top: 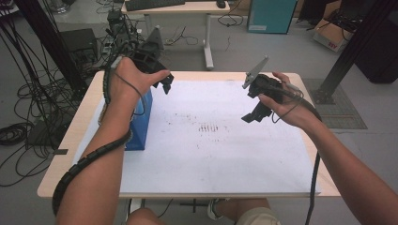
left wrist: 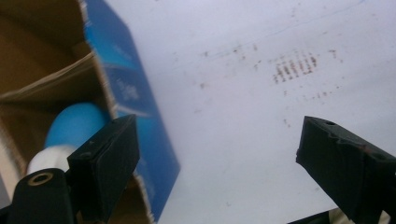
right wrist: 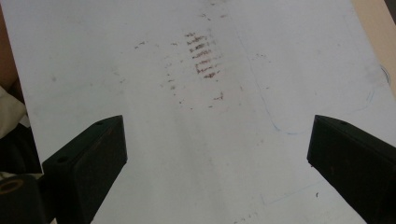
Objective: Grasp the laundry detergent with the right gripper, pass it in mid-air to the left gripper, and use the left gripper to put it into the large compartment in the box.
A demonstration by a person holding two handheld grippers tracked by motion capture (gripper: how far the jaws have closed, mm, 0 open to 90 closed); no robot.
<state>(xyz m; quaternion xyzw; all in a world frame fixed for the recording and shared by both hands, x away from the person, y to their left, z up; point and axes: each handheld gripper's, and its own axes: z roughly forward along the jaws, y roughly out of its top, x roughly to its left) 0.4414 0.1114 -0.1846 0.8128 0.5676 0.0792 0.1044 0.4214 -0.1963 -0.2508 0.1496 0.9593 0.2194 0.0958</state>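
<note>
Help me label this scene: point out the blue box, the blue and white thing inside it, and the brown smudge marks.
blue box [top: 141, 123]: high view, its right side wall.
blue and white object [left wrist: 74, 126]: left gripper view, its blue rounded part.
brown smudge marks [right wrist: 203, 56]: right gripper view, middle of the striped patch.

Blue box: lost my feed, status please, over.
Left gripper open above blue box. Right gripper open over white sheet, holding nothing. Box open, blue-and-white item inside. Nothing blocking.

Sheet [top: 220, 154]: lies on the table [top: 70, 136], covering most of it.
Box [top: 141, 124]: stands on the sheet's 9 o'clock edge.
Smudge marks [top: 209, 127]: at sheet centre, 3 o'clock of the box.
Rounded object [left wrist: 77, 126]: inside the box.
</note>
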